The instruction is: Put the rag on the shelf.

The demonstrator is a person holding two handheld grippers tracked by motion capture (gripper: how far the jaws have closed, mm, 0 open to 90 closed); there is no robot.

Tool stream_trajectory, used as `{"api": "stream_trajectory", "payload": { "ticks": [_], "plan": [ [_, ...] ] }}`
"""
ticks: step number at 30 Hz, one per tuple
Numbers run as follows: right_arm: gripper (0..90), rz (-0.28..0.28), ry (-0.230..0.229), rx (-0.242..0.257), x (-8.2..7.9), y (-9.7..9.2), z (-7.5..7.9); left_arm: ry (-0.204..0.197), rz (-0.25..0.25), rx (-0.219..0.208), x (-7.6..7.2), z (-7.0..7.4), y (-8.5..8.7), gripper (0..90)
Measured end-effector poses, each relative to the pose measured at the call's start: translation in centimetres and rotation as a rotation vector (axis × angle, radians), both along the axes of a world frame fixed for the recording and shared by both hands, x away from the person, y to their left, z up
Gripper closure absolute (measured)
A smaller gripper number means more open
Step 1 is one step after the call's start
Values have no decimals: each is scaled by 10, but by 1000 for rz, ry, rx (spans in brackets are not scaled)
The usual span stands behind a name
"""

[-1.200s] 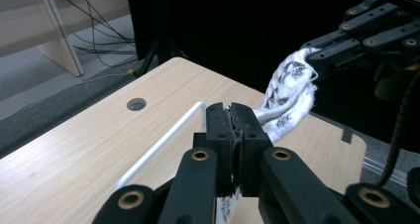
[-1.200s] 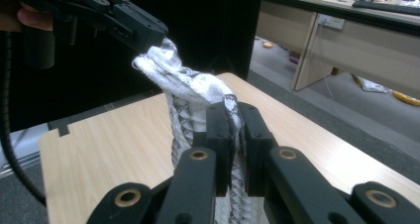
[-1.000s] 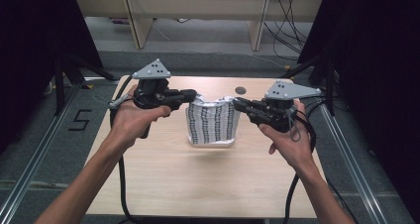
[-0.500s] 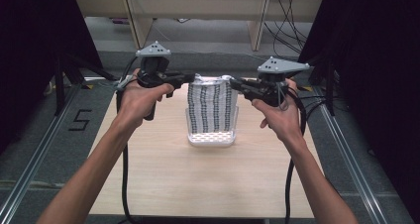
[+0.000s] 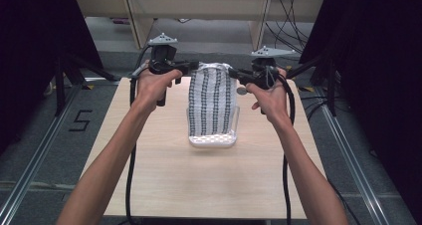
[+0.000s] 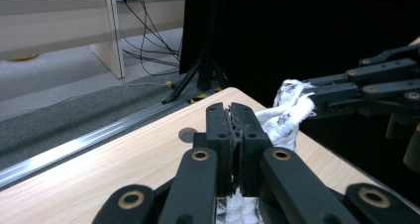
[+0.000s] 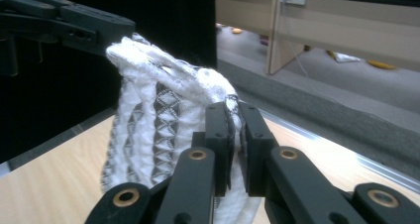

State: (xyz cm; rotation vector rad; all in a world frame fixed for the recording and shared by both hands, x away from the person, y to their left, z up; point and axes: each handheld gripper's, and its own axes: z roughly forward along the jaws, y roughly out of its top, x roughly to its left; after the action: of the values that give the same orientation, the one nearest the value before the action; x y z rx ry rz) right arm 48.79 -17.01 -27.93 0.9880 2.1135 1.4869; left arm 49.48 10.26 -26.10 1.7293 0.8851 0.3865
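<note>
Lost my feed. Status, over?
Left gripper, right gripper: each shut on a top corner of the white, dark-patterned knitted cloth. Cloth hanging, lower edge on wooden table. Nothing obstructing.

Black grippers [image 5: 191,65], brass pivot screws, grey triangular plates, black cables; bare forearms.

The white knitted cloth with dark grey patterned stripes [image 5: 213,105] carries lengthwise rows of small diamond shapes, grey on white, and its near hem is plain white. The pale wooden tabletop with a fine grain [image 5: 199,180] is light beige. The black two-jaw left gripper [image 5: 191,65] and the black two-jaw right gripper [image 5: 238,74] each bear a grey three-cornered plate and brass-coloured pivot rings.
</note>
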Motion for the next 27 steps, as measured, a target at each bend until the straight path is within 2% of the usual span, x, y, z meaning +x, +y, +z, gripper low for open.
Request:
{"api": "stream_trajectory", "payload": {
  "ticks": [3, 4, 5, 6, 9, 11, 12, 13, 17, 20, 24, 27],
  "plan": [
    [849, -7, 12, -2, 10, 0, -4, 17, 2, 4, 9, -7, -2, 869],
    [849, -15, 28, 11, 12, 1, -6, 23, 9, -5, 12, -10, -2, 868],
    [849, -18, 20, -2, 15, 0, -7, 31, 13, -9, 15, -12, -2, 868],
    [849, -23, 39, 1, 18, 1, -9, 33, 17, -17, 19, -14, -3, 868],
    [847, -19, 47, 14, 27, 1, -16, 60, 23, -13, 26, -21, -5, 866],
    [842, -34, 77, 9, 30, 2, -20, 81, 25, -19, 30, -27, -7, 862],
    [839, -30, 73, 2, 33, 2, -23, 90, 26, -19, 32, -30, -8, 861],
    [837, -49, 106, 7, 32, 4, -24, 100, 27, -20, 34, -33, -9, 860],
    [835, -52, 113, -15, 40, 5, -34, 135, 38, -11, 39, -44, -11, 854],
    [832, -57, 144, -20, 42, 8, -39, 169, 37, 2, 43, -52, -11, 845],
    [827, -71, 167, -35, 44, 12, -43, 196, 46, 1, 47, -61, -12, 835],
    [815, -71, 178, -56, 46, 12, -47, 209, 37, 18, 48, -67, -12, 824]
  ]
}}
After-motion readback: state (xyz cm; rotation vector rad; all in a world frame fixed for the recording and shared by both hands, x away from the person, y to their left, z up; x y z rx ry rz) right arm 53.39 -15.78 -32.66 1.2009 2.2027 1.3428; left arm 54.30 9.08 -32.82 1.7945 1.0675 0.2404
